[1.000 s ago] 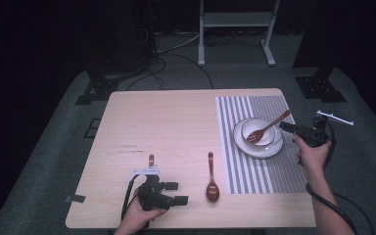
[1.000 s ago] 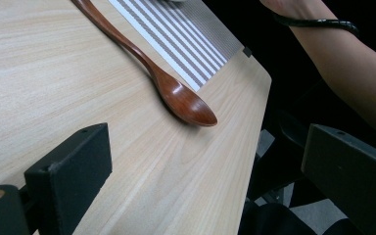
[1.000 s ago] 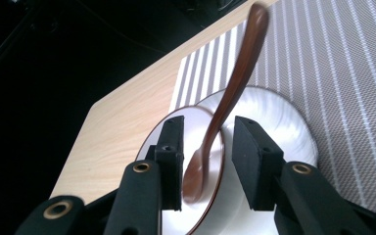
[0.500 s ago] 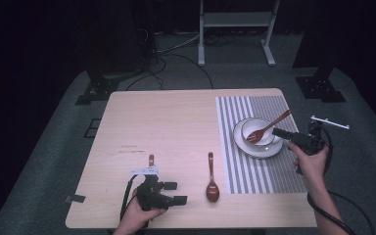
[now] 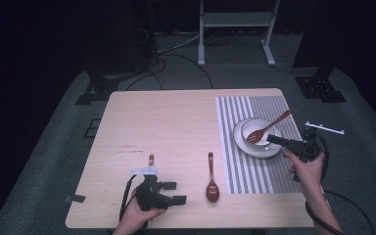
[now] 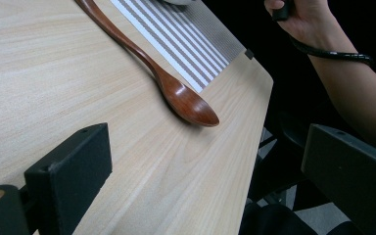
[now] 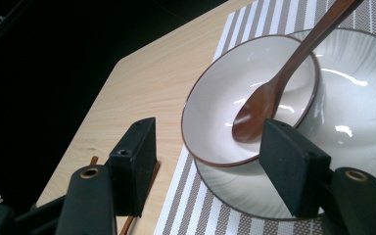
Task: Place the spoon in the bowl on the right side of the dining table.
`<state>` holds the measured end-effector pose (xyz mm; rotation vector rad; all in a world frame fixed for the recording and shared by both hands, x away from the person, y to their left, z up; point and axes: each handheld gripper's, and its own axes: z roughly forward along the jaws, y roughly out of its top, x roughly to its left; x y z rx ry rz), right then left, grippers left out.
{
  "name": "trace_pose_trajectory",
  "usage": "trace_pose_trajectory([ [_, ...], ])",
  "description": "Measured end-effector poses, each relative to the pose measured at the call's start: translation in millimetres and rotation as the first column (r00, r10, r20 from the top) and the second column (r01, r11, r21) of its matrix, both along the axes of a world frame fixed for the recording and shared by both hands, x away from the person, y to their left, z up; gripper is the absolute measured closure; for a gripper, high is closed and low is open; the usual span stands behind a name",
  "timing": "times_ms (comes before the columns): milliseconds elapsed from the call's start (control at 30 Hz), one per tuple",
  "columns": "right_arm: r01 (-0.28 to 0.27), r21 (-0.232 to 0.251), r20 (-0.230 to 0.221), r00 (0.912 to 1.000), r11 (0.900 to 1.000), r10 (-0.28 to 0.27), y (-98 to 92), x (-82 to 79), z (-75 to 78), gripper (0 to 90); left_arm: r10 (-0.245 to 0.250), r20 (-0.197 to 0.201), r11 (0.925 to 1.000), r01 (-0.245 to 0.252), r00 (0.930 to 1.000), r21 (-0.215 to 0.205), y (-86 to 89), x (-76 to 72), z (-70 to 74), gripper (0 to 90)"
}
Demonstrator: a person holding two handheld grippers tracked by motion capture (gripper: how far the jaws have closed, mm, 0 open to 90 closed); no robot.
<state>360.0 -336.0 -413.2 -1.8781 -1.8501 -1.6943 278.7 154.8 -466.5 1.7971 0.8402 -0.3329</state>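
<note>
Wooden spoon (image 5: 268,128) is resting in the bowl (image 5: 260,131), handle pointing to 2 o'clock; the right gripper (image 5: 273,140), jaws just opening and holding nothing, is sitting nearest, at the bowl's 4 o'clock.

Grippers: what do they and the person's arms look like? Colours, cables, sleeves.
Both the left gripper and right gripper are black, with two blocky rectangular jaws and brass-coloured screw holes. A black cable trails from each. The left carries a pale top plate. Forearms are bare, without sleeves.
</note>
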Motion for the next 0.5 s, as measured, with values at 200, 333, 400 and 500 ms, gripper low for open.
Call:
trace_pose_trajectory([
  [200, -0.028, 0.003, -0.001, 0.9996, 1.000, 0.028, 5.6, -7.7, 0.0, 36.9, 0.002, 0.002, 1.0000, -0.002, 1.0000, 0.000, 0.1, -0.2, 0.2, 3.3],
  [333, -0.031, -0.002, 0.000, 0.9995, 1.000, 0.031, 8.1, -12.0, -1.2, 36.9, -0.001, 0.001, 1.0000, 0.001, 1.0000, 0.003, 0.1, 0.0, 0.1, 3.3],
  [400, -0.039, -0.005, 0.001, 0.9992, 0.999, 0.039, 11.1, -16.2, -1.8, 36.9, 0.001, -0.002, 1.0000, -0.001, 1.0000, 0.003, -0.8, -0.1, -0.5, 3.3],
  [500, -0.054, -0.006, 0.000, 0.9985, 0.999, 0.054, 14.3, -19.3, -3.0, 36.8, -0.002, 0.001, 1.0000, 0.002, 1.0000, 0.005, -1.2, -0.7, -0.4, 3.3],
])
